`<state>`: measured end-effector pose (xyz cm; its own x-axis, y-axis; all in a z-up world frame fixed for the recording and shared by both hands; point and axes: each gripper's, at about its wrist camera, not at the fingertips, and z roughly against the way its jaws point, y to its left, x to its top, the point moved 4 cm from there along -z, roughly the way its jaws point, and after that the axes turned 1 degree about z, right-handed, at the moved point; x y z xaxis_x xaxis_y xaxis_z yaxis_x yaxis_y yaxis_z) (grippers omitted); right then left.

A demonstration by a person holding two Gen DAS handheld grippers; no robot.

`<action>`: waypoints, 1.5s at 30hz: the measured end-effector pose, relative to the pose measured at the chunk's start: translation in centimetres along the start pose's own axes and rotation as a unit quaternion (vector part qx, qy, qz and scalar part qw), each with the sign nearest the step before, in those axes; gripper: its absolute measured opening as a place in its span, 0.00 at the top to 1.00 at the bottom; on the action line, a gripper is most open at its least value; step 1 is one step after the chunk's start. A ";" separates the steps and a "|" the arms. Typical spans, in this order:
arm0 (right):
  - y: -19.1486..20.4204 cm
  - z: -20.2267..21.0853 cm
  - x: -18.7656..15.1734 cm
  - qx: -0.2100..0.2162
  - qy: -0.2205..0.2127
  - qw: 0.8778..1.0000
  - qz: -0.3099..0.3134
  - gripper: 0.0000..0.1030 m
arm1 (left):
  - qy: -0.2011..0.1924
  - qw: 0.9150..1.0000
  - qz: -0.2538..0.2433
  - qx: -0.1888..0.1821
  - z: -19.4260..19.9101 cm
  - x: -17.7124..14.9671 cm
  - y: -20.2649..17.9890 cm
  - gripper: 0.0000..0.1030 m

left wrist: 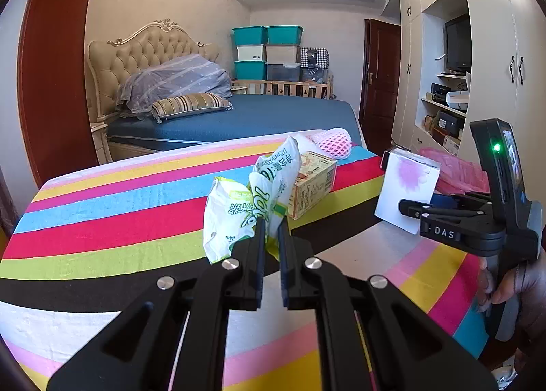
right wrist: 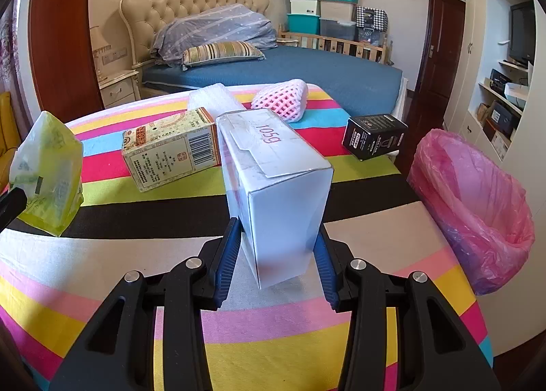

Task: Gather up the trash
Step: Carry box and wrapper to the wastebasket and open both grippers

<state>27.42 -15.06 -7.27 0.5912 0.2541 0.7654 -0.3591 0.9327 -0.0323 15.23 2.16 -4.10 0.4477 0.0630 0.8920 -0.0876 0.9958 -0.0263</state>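
My left gripper [left wrist: 272, 225] is shut on a crumpled green-and-white plastic wrapper [left wrist: 239, 206] and holds it above the striped tablecloth [left wrist: 102, 220]. The wrapper also shows at the left of the right wrist view [right wrist: 47, 172]. My right gripper [right wrist: 276, 240] is shut on a white box [right wrist: 273, 169] marked "105g", held above the table. From the left wrist view the right gripper [left wrist: 414, 210] and white box [left wrist: 406, 186] are at the right. A bin with a pink bag [right wrist: 477, 199] stands beside the table's right edge.
On the table lie a beige printed carton [right wrist: 170, 148], a pink foam fruit net [right wrist: 281, 99], a piece of bubble wrap [right wrist: 213, 99] and a black box [right wrist: 373, 135] near the right edge. A blue bed [right wrist: 307, 70] and a wardrobe [left wrist: 436, 83] stand behind.
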 end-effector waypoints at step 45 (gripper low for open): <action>-9.0 7.2 -0.4 -0.068 -0.082 0.994 0.012 0.59 | 0.035 0.987 -0.092 -0.124 -3.8 3.5 -11.8 0.93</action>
<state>25.24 -25.42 -2.60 0.4542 0.2420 0.8574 -0.2637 0.9558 -0.1300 21.20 -9.09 -2.38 0.4968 -0.1243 0.8589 0.2178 0.9759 0.0152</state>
